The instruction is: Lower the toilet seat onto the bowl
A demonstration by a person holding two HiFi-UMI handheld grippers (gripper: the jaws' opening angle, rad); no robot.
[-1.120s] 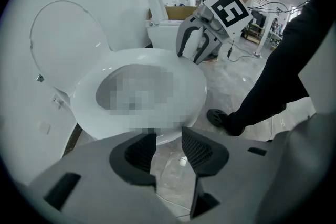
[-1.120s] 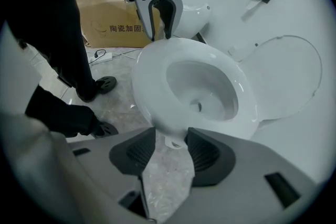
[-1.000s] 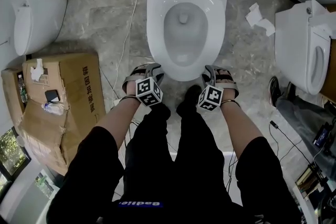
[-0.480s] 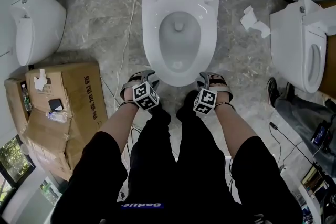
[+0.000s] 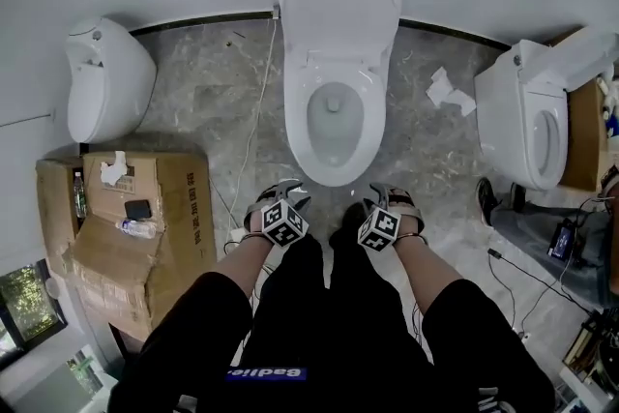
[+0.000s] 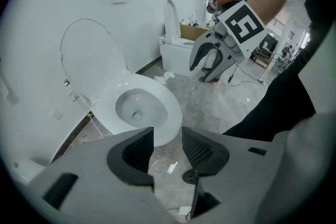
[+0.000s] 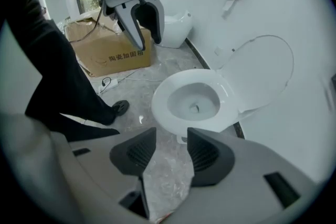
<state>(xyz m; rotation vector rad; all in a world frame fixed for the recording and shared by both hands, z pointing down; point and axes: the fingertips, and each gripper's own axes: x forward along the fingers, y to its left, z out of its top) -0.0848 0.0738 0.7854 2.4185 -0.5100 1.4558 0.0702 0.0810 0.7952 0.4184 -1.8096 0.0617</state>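
Observation:
The white toilet [image 5: 334, 126] stands against the far wall, straight ahead of me. Its lid [image 5: 338, 5] is upright against the wall, and a white ring lies flat on the bowl rim [image 6: 157, 93], [image 7: 210, 84]. My left gripper [image 5: 285, 192] and right gripper [image 5: 389, 197] hover low in front of the bowl's front edge, touching nothing. In its own view the left gripper [image 6: 168, 136] is open and empty, and it shows the right gripper [image 6: 210, 60] in the air. The right gripper [image 7: 172, 139] is likewise open and empty, with the left gripper [image 7: 144, 26] ahead of it.
A cardboard box [image 5: 135, 218] with a bottle and small items sits on the floor at left. Other toilets stand at left [image 5: 102, 82] and right [image 5: 527, 126]. Crumpled paper [image 5: 445, 92] and cables [image 5: 247, 150] lie on the marble floor. A person's shoes [image 5: 493, 198] are at right.
The head view has pulled back, so the toilet looks smaller and its raised lid now shows. Both grippers stay side by side before the bowl, farther from its rim. The toilet itself is unchanged.

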